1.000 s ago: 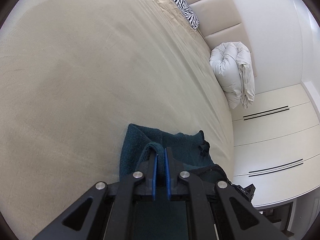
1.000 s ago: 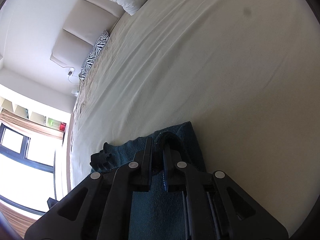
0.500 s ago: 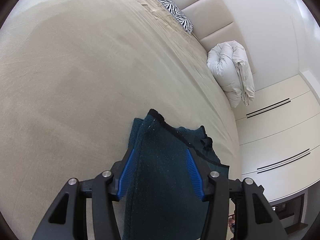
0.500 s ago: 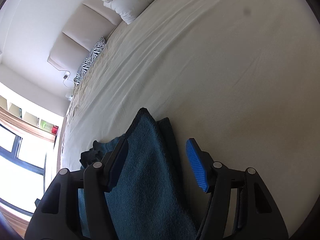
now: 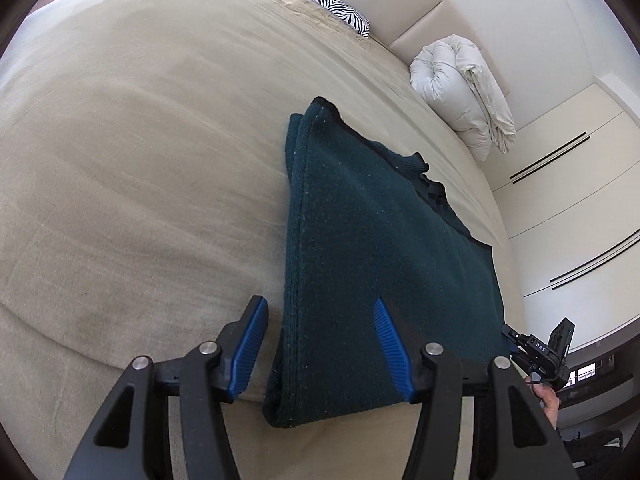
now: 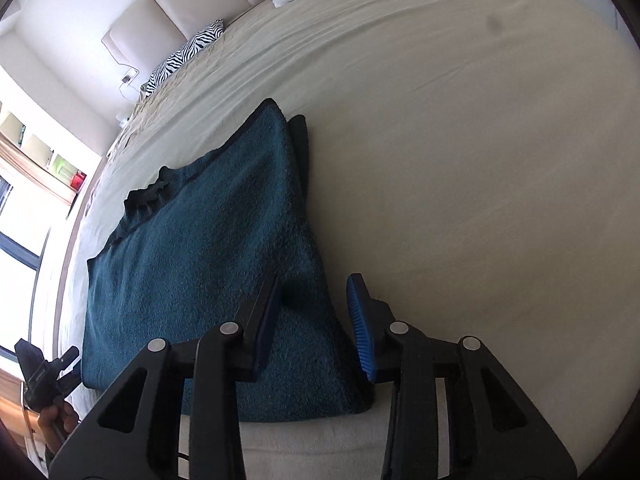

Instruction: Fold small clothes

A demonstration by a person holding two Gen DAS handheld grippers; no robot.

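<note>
Where tools (image 5: 320, 344) gape, sweater (image 5: 372, 264) lies.

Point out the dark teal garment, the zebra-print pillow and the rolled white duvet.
dark teal garment (image 5: 368, 264): left wrist view, middle of its folded top layer.
zebra-print pillow (image 5: 324, 2): left wrist view, striped top face.
rolled white duvet (image 5: 448, 80): left wrist view, rounded front of the roll.

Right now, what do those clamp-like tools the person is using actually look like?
Each gripper, left and right, is a matte black plastic frame with triangular cut-outs and round silver bolt heads. The two fingers carry ribbed bright-blue pads on their inner faces. In the left view the other gripper's black body shows small white lettering. No sleeve is visible.
</note>
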